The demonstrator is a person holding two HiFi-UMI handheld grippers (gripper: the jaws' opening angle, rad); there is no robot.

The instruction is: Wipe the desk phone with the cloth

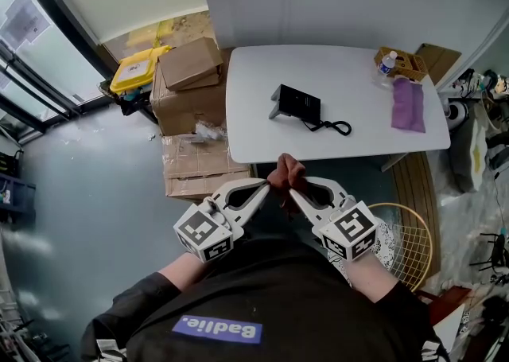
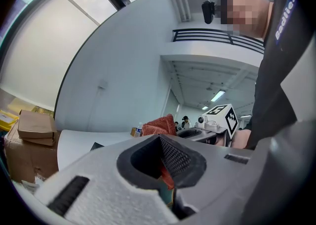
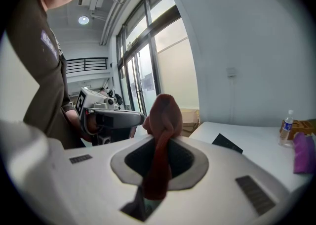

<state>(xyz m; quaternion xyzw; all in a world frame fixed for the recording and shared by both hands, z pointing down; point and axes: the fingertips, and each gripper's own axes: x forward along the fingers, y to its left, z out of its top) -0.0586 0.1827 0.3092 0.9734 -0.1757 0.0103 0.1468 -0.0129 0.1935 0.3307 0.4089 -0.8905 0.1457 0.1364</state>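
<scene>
The black desk phone [image 1: 296, 103] lies on the white table [image 1: 262, 134], its cord [image 1: 335, 126] curling to the right. It also shows small in the right gripper view as the phone [image 3: 227, 143]. Both grippers hang close to the person's body, short of the table's near edge. A reddish-brown cloth [image 1: 285, 173] is bunched between their tips. My left gripper [image 1: 266, 186] is shut on one end of the cloth [image 2: 159, 125], my right gripper [image 1: 293, 190] on the other end of the cloth [image 3: 161, 120].
A purple cloth [image 1: 407, 103], a water bottle [image 1: 386, 63] and a small basket [image 1: 402, 61] sit at the table's right end. Cardboard boxes [image 1: 191, 90] and a yellow bin [image 1: 137, 68] stand left of the table. A wire basket [image 1: 404, 246] is on the floor at right.
</scene>
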